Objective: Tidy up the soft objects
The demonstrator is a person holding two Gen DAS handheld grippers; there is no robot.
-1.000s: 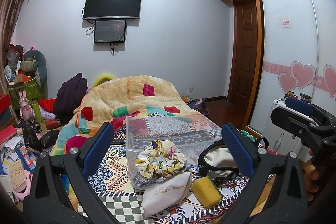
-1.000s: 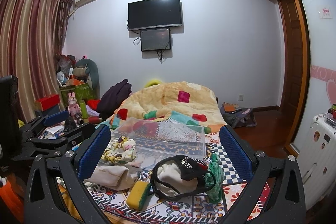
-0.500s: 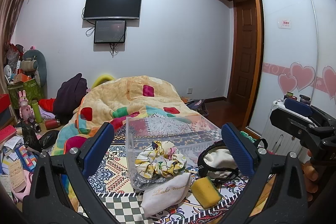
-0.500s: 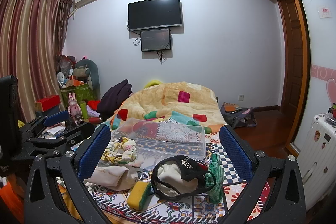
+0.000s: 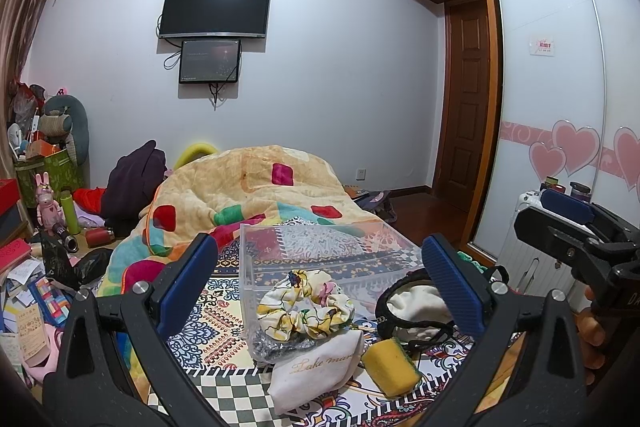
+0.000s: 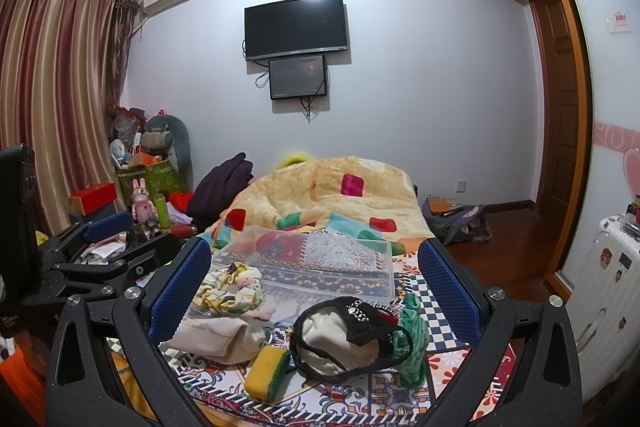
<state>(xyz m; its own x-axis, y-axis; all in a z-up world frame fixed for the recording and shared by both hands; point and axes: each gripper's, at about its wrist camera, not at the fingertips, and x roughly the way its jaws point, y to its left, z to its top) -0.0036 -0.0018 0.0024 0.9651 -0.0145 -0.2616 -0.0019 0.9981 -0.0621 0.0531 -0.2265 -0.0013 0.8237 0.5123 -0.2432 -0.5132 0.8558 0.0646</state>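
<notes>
A clear plastic bin [image 5: 320, 251] [image 6: 320, 259] lies on the patterned bedspread [image 5: 216, 311]. In front of it lie a floral scrunchie [image 5: 306, 311] [image 6: 230, 285], a white cloth pouch [image 5: 316, 367] [image 6: 216, 335], a yellow sponge [image 5: 390, 367] [image 6: 266, 371], a white and black cloth bundle [image 5: 416, 307] [image 6: 340, 339] and a green knit item [image 6: 414, 343]. My left gripper [image 5: 320, 287] is open and empty above the scrunchie. My right gripper [image 6: 316, 291] is open and empty above the bundle. Each gripper shows at the edge of the other's view.
A yellow quilt [image 5: 256, 195] with coloured patches is heaped behind the bin. Clutter, boxes and toys [image 5: 44, 211] fill the left side of the room. A white suitcase [image 6: 604, 291] and a wardrobe [image 5: 560, 107] stand at the right.
</notes>
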